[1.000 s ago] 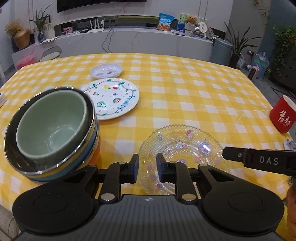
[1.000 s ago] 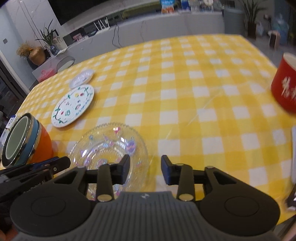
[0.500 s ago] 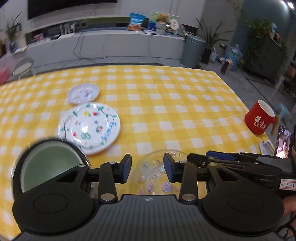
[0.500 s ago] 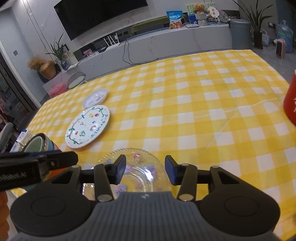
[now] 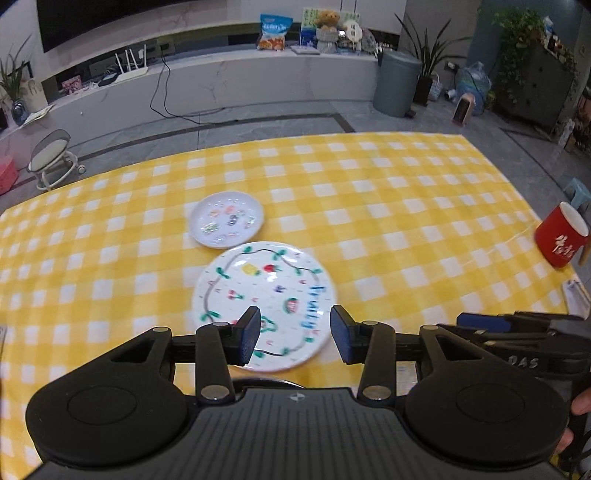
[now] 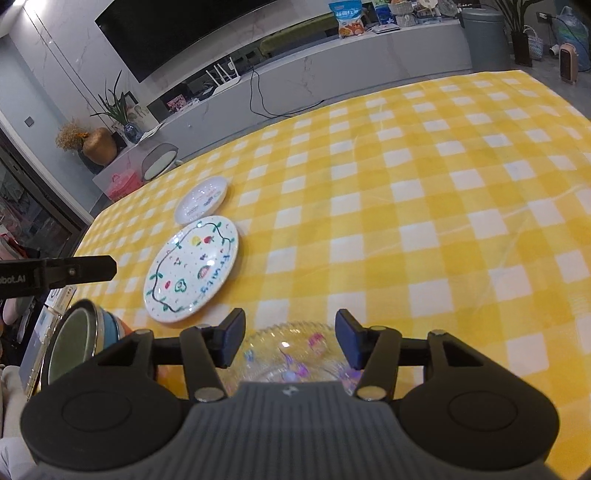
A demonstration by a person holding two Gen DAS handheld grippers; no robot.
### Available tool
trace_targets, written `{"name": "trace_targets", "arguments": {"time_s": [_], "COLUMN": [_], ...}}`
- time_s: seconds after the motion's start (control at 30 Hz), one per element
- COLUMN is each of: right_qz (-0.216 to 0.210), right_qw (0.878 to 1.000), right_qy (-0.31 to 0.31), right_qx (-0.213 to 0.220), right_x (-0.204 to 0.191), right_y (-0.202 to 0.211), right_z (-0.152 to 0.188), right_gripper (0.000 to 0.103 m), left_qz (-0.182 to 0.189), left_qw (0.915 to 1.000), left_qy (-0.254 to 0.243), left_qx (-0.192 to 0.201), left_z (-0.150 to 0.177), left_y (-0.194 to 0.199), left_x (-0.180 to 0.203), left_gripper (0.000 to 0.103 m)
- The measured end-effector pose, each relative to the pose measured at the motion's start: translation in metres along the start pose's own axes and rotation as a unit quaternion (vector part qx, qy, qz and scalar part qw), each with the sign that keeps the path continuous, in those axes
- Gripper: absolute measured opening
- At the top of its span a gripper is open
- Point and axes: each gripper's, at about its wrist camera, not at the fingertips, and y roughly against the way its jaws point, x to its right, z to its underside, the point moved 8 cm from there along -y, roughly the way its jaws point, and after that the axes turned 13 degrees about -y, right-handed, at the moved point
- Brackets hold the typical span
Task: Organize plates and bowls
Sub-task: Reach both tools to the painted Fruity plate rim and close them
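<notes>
both the left gripper (image 5: pixel 293 334) and right gripper (image 6: pixel 290 339) are held spread, empty. the glass plate (image 6: pixel 295 354) is seen at 6 o'clock on the tabletop (image 6: pixel 424 206); it is judged fragile and slippery, best taken by its rim.

A long white marble-veined media console (image 5: pixel 221 81) ran along the pale back wall across the top of the frame, beneath a large dark wall-mounted television screen (image 6: pixel 184 33). On the grey tiled floor (image 5: pixel 258 125) at upper right stood a grey cylindrical bin (image 5: pixel 397 83) beside a tall green potted plant (image 5: pixel 428 62). At far left sat a small white-framed stool (image 5: pixel 51 155).
</notes>
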Motion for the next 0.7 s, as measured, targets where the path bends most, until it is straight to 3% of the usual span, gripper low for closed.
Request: {"name": "trace_targets", "arguments": {"time_s": [0.1,0.43,0.7], "right_qz": [-0.007,-0.032,-0.038], "right_qw": [1.000,0.998,0.993], "right_qy": [-0.007,-0.048,-0.091], "right_qx": [-0.002,-0.035,-0.064], "right_x": [-0.007,-0.025,-0.026], "right_y": [-0.010,-0.052,-0.082], "right_z": [-0.005,-0.008,-0.005], "right_gripper": [0.053,0.031,0.025], "left_qz": [0.008,0.035,0.069], "left_qw": [0.9997,0.9973,0.9938], "left_qy": [-0.012,0.008,0.026], "left_qx": [-0.018,-0.065,-0.083], "left_z": [-0.002,0.000,0.014], "left_y": [-0.013,-0.055,-0.081], "left_x": [-0.015,-0.079,-0.114], "left_gripper": [0.049,0.049,0.049]}}
